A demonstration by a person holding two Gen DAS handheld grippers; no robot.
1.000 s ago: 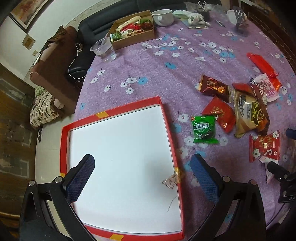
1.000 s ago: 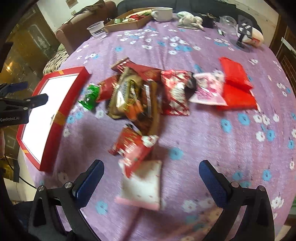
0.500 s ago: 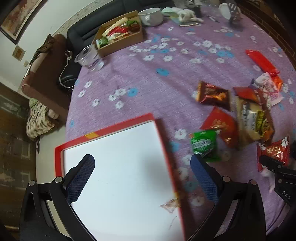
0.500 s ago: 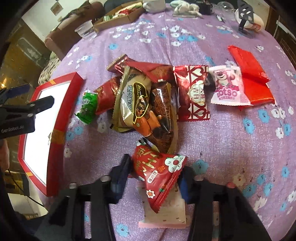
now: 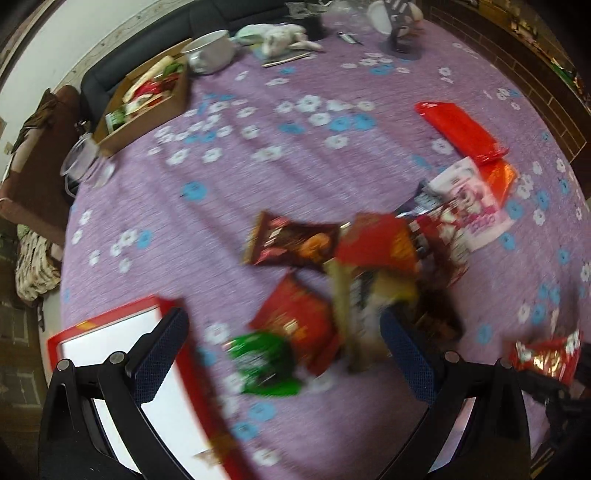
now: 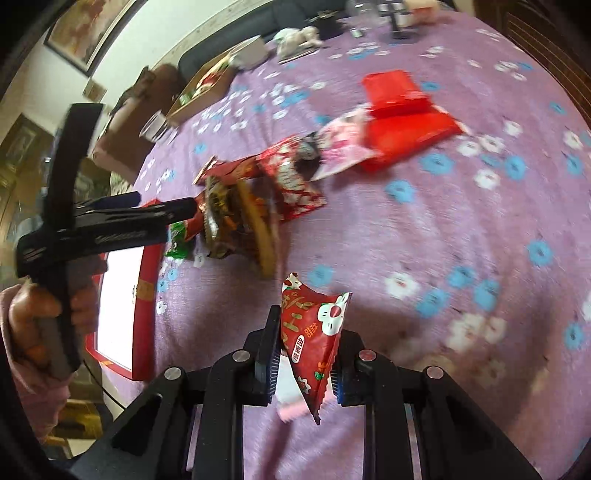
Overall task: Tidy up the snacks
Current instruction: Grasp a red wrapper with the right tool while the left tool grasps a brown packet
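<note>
Right tongs [image 6: 304, 360] pinch glossy triangular red packet [image 6: 314, 332].

The worktop [image 6: 461, 229] is covered with matt woven purple cloth, the red snack packet [image 6: 314, 332] is glossy crinkled plastic film, the tray [image 5: 122, 314] has a smooth white surface, and the box [image 5: 147, 114] looks like matt brown cardboard.

You are in a home: a dark sofa [image 5: 221, 22] and a framed picture [image 6: 85, 33] sit behind your desk [image 5: 258, 177].
</note>
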